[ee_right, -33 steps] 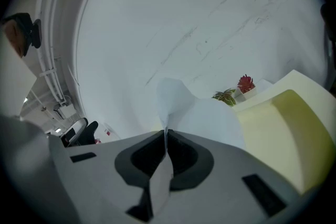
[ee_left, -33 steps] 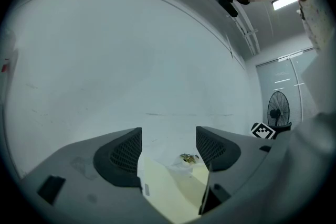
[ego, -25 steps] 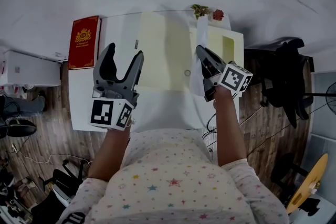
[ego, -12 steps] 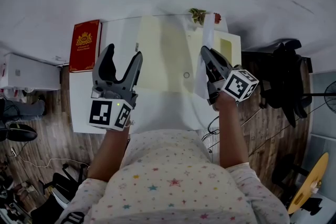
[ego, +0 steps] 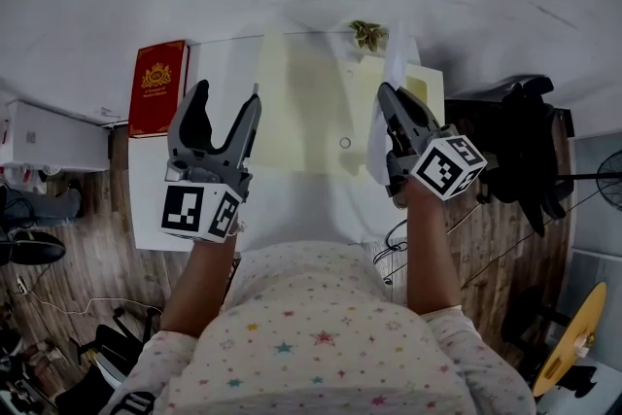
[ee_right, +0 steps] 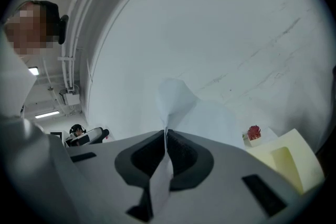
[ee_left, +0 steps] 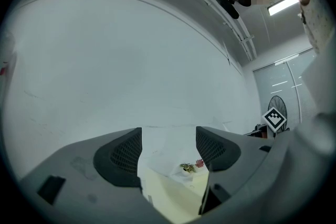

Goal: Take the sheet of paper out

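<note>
Lying at the white table's (ego: 292, 199) left edge is a red book (ego: 155, 87). Beside it, the left gripper (ego: 226, 95) hovers on an outstretched forearm, jaws spread wide and empty. A pale yellow folder (ego: 309, 102) lies open mid-table. On the right, the right gripper (ego: 386, 97), angled upward, pinches the sheet of paper (ego: 392, 63), holding it up over the folder's right side.

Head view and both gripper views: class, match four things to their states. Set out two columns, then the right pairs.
Things:
1 left gripper
2 right gripper
3 sheet of paper
4 red book

States:
A lies flat at the table's left end
B shut on something thin
C open, holding nothing
D pinched between two jaws

Pairs: 1-C; 2-B; 3-D; 4-A
</note>
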Tool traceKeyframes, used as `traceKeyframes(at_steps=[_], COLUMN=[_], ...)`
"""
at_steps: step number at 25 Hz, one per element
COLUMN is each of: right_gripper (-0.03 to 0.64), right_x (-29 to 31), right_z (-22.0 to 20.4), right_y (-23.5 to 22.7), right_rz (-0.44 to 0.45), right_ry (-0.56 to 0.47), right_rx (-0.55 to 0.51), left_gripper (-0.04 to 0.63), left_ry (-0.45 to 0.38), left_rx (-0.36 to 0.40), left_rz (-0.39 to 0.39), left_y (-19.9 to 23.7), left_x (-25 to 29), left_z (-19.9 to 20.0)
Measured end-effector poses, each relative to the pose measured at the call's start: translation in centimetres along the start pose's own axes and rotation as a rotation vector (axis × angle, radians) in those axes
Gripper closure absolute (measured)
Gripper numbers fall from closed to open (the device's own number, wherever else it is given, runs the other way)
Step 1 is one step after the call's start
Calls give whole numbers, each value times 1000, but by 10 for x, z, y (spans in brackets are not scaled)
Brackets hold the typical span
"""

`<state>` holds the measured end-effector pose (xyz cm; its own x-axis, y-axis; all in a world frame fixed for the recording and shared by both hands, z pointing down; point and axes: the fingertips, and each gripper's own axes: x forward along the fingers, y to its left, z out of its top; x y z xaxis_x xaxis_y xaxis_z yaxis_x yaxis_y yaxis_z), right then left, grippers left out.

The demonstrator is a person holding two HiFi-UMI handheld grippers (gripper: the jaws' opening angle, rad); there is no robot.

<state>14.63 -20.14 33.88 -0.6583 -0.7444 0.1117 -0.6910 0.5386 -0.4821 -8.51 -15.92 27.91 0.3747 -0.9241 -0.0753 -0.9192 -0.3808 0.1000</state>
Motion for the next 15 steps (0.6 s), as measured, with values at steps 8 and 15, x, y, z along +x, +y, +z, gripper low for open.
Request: traceKeyframes(at_steps=[8,15], right_gripper=[603,603], right_x=[-6,-20], right_z=[18,33], right_y=[17,27], right_rz=[-37,-109], right_ry=[-26,-99], right_rx=[-129,-219], left_gripper=[297,298], left_ry=[-14,-41], left_rx=[-4,-4], left_rz=[1,0], left_y=[0,-3], left_x=[-3,-7], left_z=[7,19])
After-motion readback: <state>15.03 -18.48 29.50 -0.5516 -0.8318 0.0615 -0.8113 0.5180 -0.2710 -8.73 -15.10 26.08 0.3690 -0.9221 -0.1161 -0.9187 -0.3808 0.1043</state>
